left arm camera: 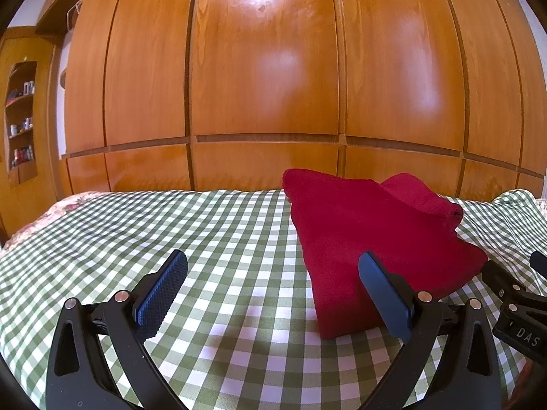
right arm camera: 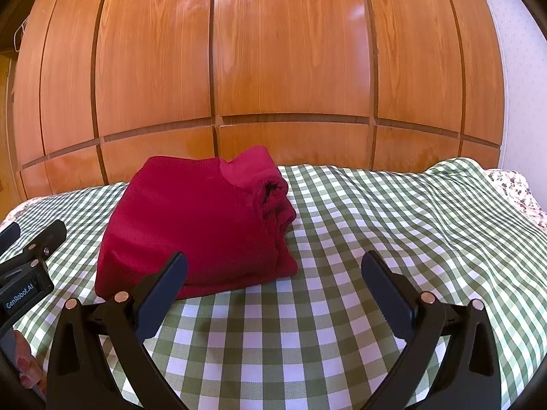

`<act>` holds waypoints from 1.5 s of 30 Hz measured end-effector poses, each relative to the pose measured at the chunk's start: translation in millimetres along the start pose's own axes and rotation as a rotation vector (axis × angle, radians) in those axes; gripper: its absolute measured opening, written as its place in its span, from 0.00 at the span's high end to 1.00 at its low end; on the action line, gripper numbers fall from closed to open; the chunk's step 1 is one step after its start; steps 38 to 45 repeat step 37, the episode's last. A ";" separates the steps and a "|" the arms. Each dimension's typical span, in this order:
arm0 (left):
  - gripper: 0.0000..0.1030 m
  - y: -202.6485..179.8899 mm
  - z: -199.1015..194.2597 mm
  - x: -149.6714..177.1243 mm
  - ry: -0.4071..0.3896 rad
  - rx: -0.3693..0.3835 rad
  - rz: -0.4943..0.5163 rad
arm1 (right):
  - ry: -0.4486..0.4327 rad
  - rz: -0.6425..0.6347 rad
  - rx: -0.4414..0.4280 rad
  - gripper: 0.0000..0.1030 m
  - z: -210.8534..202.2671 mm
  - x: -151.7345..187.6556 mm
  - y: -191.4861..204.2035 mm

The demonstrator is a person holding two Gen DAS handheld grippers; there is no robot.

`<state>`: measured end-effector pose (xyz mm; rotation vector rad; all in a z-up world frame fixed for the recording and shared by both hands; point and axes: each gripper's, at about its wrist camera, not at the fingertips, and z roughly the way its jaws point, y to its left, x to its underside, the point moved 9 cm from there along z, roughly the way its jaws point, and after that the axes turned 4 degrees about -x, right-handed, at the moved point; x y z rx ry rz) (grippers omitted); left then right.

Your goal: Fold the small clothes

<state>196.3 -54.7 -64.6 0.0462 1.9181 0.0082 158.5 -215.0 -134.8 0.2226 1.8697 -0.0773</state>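
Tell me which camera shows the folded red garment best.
The right wrist view: the red garment lies whole on the checked cloth, its stacked fold edges facing the camera. The left wrist view shows only its flat top and left side, with one finger of the open left gripper covering its near corner.

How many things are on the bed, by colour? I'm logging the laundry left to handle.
Red: 1, the folded red garment
Green-and-white check: 1, the checked cloth spread beneath it
Total: 2
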 end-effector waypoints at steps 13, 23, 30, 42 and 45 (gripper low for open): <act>0.04 0.8 4.5 1.7 0.014 -0.001 0.009 | 0.006 0.000 -0.002 0.02 0.8 0.4 -0.1; 0.04 0.1 4.8 2.8 0.018 -0.002 0.009 | 0.012 0.001 -0.004 0.02 1.5 1.0 -0.2; 0.04 0.9 7.7 4.9 0.040 0.008 0.012 | 0.017 0.002 -0.005 0.02 2.8 0.8 -0.4; 0.04 1.0 23.4 15.5 0.150 0.020 0.020 | 0.119 0.067 -0.043 0.02 17.7 5.4 -9.7; 0.04 1.0 23.4 15.5 0.150 0.020 0.020 | 0.119 0.067 -0.043 0.02 17.7 5.4 -9.7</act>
